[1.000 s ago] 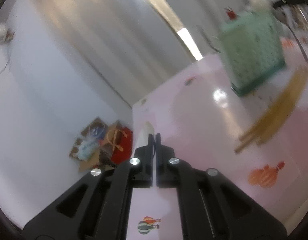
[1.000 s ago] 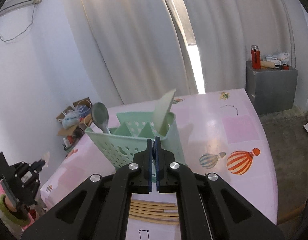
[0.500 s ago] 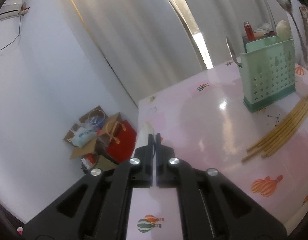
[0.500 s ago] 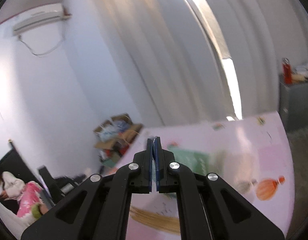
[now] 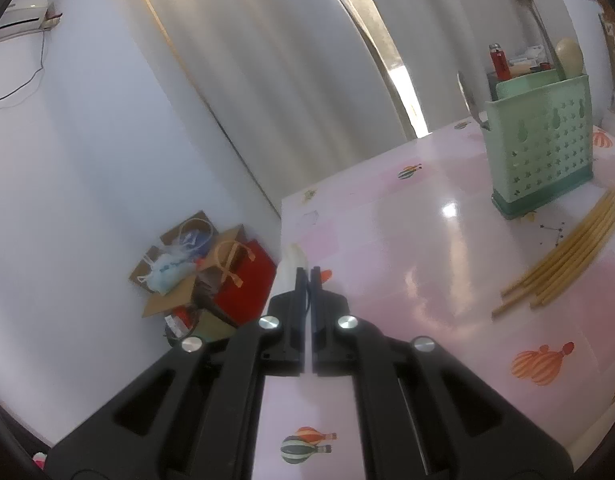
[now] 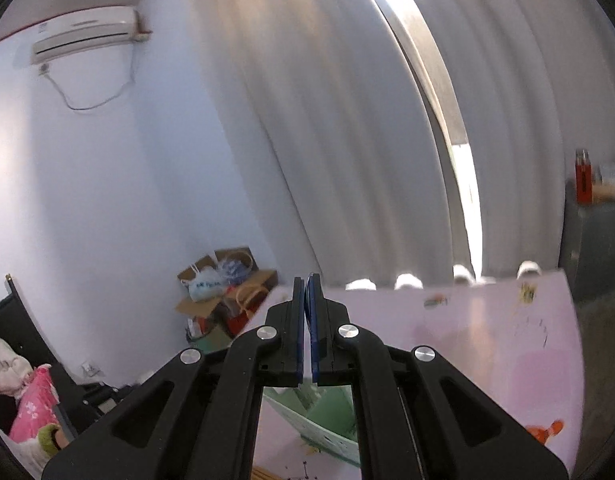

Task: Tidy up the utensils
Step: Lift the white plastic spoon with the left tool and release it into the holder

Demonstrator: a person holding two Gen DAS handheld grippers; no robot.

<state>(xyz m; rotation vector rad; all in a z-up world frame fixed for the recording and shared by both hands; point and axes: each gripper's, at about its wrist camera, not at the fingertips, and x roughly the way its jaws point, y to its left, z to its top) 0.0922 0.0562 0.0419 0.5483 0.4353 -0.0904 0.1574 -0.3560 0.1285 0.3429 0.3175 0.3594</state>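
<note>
Left wrist view, left hand-held gripper: jaws pressed together, clamped on a pale cream utensil whose rounded end sticks up beside the left finger.
Left wrist view, bench: pink glossy cloth printed with hot-air balloons.
Left wrist view, utensil caddy: mint-green, perforated, upright at the far right of the bench; a cream rounded utensil head and a metal spoon stand out of its top.
Left wrist view, chopsticks: a loose bundle of bamboo sticks lying flat on the bench, just in front of the caddy.
Left wrist view, floor: cardboard boxes and a red bag against the white wall.
Right wrist view, right hand-held gripper: jaws closed; what they hold cannot be made out here, only blue pads meeting.
Right wrist view, caddy: its green rim shows below, between the gripper's arms.
Right wrist view, background: white curtains, wall air conditioner, far edge of the pink bench.
</note>
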